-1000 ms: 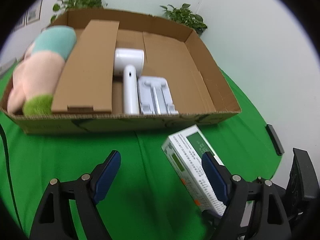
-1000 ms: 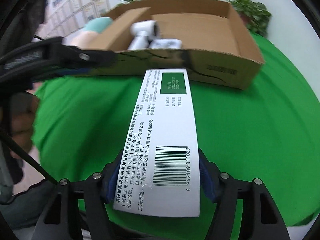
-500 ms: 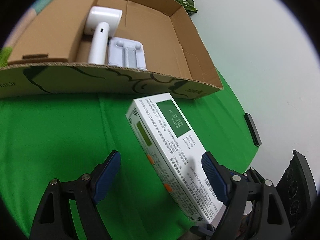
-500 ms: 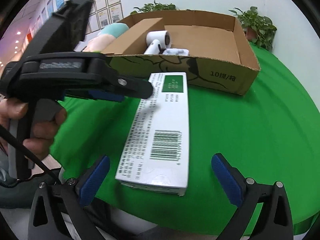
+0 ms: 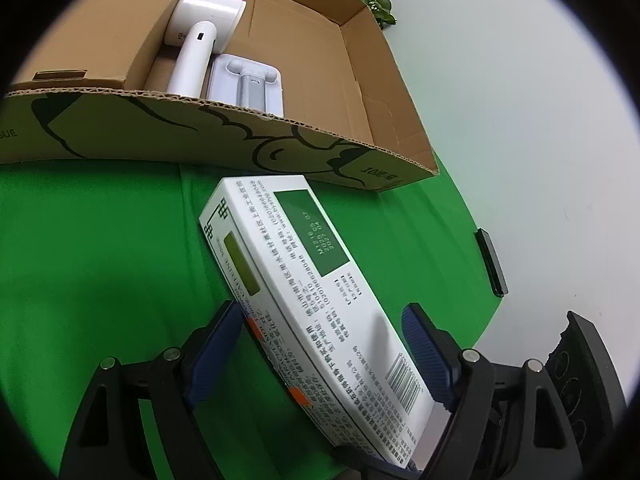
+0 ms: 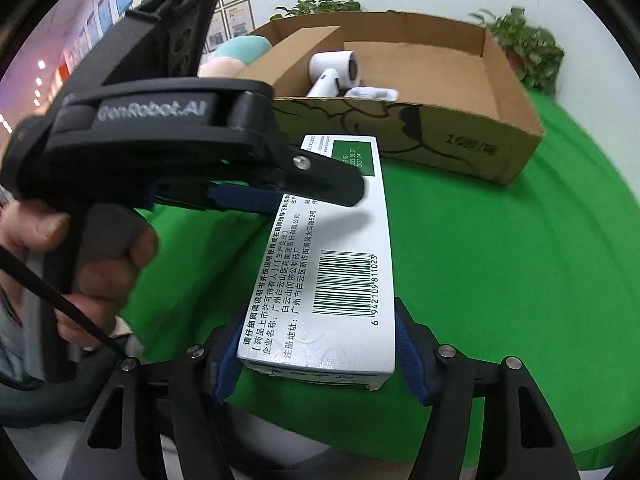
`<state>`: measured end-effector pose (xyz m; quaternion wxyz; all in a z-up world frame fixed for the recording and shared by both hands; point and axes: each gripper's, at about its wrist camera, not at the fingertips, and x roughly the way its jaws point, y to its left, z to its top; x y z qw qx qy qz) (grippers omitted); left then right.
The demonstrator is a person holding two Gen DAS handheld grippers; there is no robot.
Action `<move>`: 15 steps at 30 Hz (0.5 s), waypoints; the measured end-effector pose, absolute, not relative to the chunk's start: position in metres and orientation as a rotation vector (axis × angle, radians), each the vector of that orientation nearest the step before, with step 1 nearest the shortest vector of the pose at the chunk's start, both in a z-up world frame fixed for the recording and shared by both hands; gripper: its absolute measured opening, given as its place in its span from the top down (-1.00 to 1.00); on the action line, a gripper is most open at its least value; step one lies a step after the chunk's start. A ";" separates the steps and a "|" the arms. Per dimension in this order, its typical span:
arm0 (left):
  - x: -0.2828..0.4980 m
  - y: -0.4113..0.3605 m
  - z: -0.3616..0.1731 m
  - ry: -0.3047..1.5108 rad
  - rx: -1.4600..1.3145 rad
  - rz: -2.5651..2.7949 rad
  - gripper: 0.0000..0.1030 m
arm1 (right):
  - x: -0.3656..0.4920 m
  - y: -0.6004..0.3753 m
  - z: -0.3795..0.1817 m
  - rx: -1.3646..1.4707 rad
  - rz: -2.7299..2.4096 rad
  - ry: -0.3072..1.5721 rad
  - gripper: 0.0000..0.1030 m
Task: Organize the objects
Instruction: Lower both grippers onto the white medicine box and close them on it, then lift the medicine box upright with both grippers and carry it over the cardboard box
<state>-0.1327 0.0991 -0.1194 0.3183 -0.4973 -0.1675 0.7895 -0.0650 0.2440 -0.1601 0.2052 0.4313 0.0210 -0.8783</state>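
Both grippers at the box

The right gripper point(image 6: 318, 356) pinches the near end of the box point(image 6: 332, 248); the left gripper point(image 5: 324, 344) sits spread around it.

The long rectangular white cardboard medicine carton point(image 6: 320, 264) bears black printed characters, a dark green panel, a black barcode, a yellow-green strip and small orange marks along its side. The open brown corrugated cardboard box point(image 5: 340, 80) carries black line drawings on its front wall and holds a glossy white handheld dryer-shaped appliance point(image 5: 196, 46) and a white-and-grey plastic stand point(image 5: 248, 84). The cloth-covered table point(image 6: 500, 264) is bright green, and the black plastic left gripper point(image 5: 322, 344) and right gripper point(image 6: 316, 360) both have dark blue ribbed pads point(image 5: 426, 350).
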 end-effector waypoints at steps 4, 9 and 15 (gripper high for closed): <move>-0.130 0.095 -0.120 -0.465 -1.311 2.069 -0.48 | -0.069 0.249 -0.162 1.212 -2.411 -0.080 -0.21; -0.127 0.092 -0.120 -0.493 -1.313 2.049 -0.15 | -0.068 0.247 -0.160 1.191 -2.369 -0.112 -0.19; -0.120 0.096 -0.110 -0.485 -1.262 2.049 0.02 | -0.061 0.238 -0.156 1.159 -2.366 -0.076 -0.17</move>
